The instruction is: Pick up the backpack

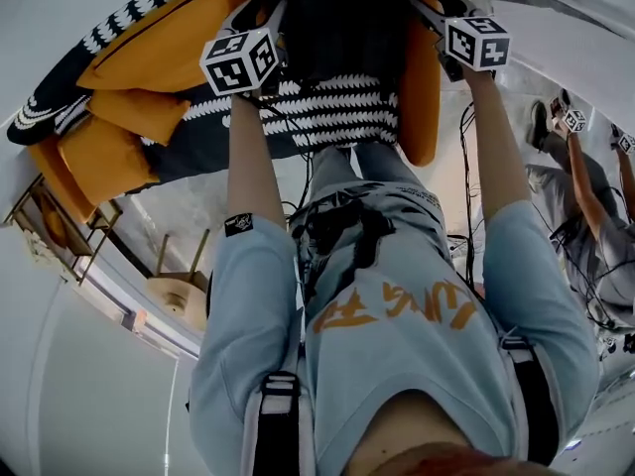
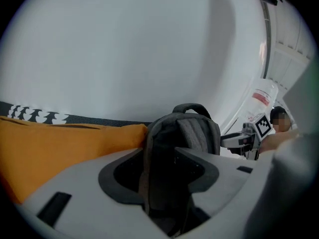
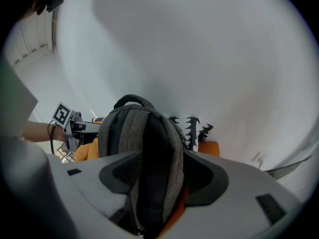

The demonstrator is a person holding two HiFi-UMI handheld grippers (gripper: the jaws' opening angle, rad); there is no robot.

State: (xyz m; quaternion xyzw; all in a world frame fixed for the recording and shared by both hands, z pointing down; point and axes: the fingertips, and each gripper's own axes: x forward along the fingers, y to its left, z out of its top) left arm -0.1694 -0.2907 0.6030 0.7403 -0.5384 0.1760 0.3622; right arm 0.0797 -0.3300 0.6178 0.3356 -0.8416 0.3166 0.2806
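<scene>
Left hand-held gripper [image 2: 160, 172] astride backpack [image 2: 185, 132] edge

I keep both arms stretched out ahead of me, my left forearm [image 1: 248, 167] and right forearm [image 1: 494, 157] bare and running roughly side by side. Both wrists tip the tools downward. My left gripper [image 2: 160, 156] has its jaws spread wide, the backpack [image 2: 192, 128] standing between them without being squeezed. My right gripper [image 3: 163, 156] matches it, jaws wide apart around the other side of it
</scene>
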